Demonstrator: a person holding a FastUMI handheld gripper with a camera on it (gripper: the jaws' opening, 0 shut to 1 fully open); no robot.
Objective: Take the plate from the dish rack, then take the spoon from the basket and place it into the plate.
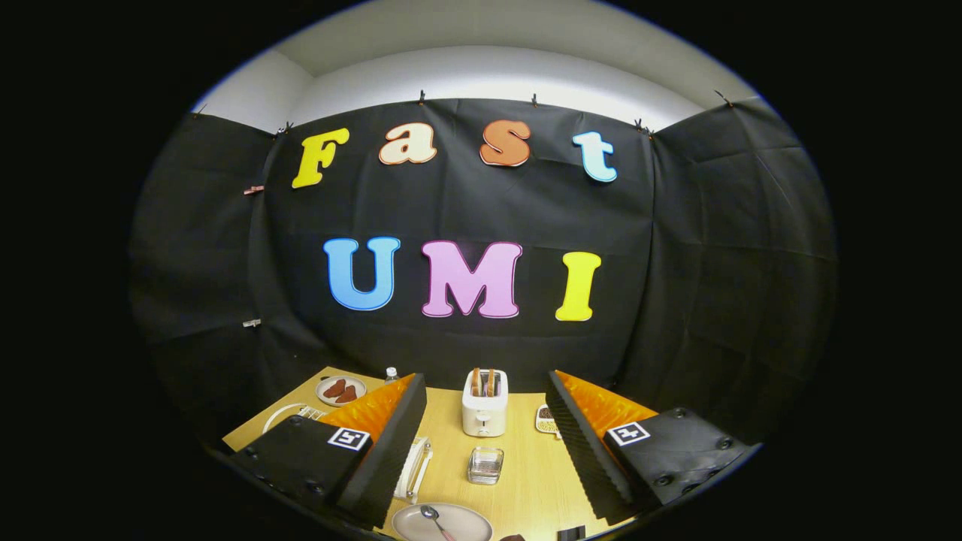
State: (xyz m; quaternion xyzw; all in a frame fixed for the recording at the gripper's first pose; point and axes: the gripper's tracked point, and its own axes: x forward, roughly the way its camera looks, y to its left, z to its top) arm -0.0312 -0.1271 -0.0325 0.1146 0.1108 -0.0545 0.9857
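My claw (485, 451) spread wide and holding nothing, above a light wooden counter (526, 481), grey plate (466, 520) near me between the fingers with the spoon (434, 518) lying in it, white toaster (485, 403) beyond, small glass dish (485, 464) before it, black cloth wall behind, pale ceiling above.

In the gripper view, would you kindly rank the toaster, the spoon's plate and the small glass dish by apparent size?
1. Plate, though it lies nearest the camera and is partly cut off.
2. Toaster.
3. Glass dish.
The gripper is open.
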